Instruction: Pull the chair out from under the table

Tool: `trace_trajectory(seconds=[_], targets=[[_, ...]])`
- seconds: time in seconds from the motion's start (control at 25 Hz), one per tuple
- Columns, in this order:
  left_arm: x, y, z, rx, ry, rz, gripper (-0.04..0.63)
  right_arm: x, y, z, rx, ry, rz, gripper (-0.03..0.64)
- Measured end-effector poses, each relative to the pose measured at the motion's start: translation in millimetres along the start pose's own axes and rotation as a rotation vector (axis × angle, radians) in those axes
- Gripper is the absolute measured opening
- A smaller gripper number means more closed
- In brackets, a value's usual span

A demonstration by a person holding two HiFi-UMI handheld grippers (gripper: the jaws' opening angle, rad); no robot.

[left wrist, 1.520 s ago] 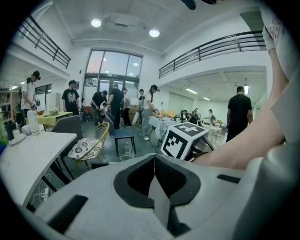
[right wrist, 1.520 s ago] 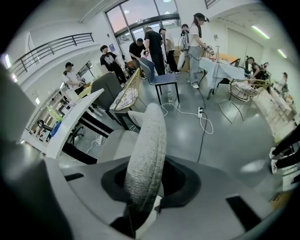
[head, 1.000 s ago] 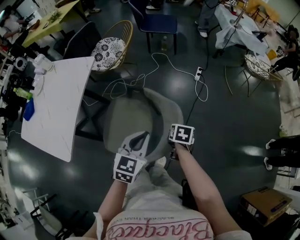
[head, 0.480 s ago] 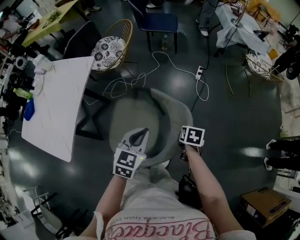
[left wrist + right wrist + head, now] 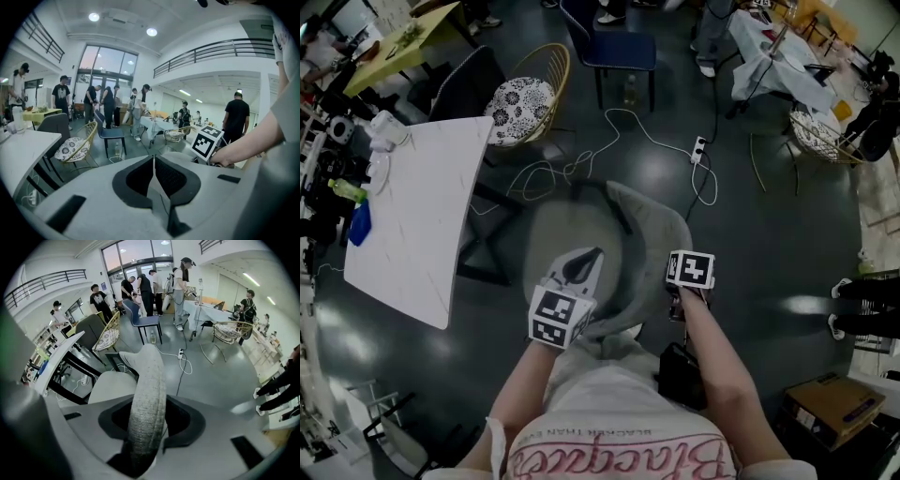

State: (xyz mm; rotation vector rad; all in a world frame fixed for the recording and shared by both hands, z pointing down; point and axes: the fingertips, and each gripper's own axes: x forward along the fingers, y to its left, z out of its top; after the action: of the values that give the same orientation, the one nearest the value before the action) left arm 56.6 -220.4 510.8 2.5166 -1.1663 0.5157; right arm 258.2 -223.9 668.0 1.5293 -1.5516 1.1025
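Note:
The grey upholstered chair [image 5: 572,246] stands apart from the white table [image 5: 422,216], its curved backrest [image 5: 661,234] toward me. My right gripper [image 5: 678,302] points steeply down over the backrest's top edge. In the right gripper view the backrest [image 5: 146,394] runs between the jaws of the right gripper [image 5: 150,405]; the jaws are opening and dark gaps show on both sides of it. My left gripper [image 5: 586,261] hovers over the seat's near edge. The left gripper view shows this left gripper [image 5: 153,161] shut with nothing between its pads.
A wicker chair with a patterned cushion [image 5: 520,103] and a blue chair [image 5: 614,47] stand beyond the table. A power strip [image 5: 698,145] and white cables lie on the dark floor. A cardboard box [image 5: 830,408] sits at the lower right. People stand at the back [image 5: 108,105].
The chair has slid right, farther from the table, and both grippers moved with it. The right gripper's jaws have widened around the backrest.

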Motion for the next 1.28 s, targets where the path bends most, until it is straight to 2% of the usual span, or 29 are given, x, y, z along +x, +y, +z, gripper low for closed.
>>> trace_trajectory(seconds=[0.2,0.48,0.6,0.76,0.84,0.88,1.08,1.16,1.28], targets=[[-0.9,3.4,0.1,-0.023,0.006,-0.024,0.006,-15.6,-1.2,9.2,0.009,-0.029,0.018,0.18],[-9.2,5.3,1.1,-0.035,0.007,-0.032,0.006,-77.2,10.8,37.6,0.002,-0.193,0.065,0.22],[-15.9,6.4,2.6,-0.028,-0.001,-0.039,0.008,-105.5,25.5,48.4,0.013,-0.285,0.129,0.238],[-25.6,8.2,9.9,-0.022,-0.028,-0.038,0.038,-150.1,56.9,64.3,0.01,-0.452,0.296,0.241],[-30.6,8.2,15.5,-0.008,-0.049,-0.028,0.041,-176.8,70.1,71.8,-0.028,-0.565,0.347,0.241],[-33.3,7.5,18.5,0.0,-0.06,-0.024,0.041,-191.2,74.9,74.8,-0.067,-0.623,0.345,0.237],[-50.8,3.3,39.0,0.033,-0.145,0.004,0.041,-248.9,97.0,83.8,-0.301,-0.824,0.236,0.07],[-57.8,0.8,49.4,0.043,-0.187,0.011,0.04,-264.2,109.3,85.7,-0.345,-0.875,0.253,0.014],[-68.8,-3.9,65.8,0.074,-0.254,0.025,0.032,-281.3,131.6,85.4,-0.378,-0.926,0.34,0.005]])
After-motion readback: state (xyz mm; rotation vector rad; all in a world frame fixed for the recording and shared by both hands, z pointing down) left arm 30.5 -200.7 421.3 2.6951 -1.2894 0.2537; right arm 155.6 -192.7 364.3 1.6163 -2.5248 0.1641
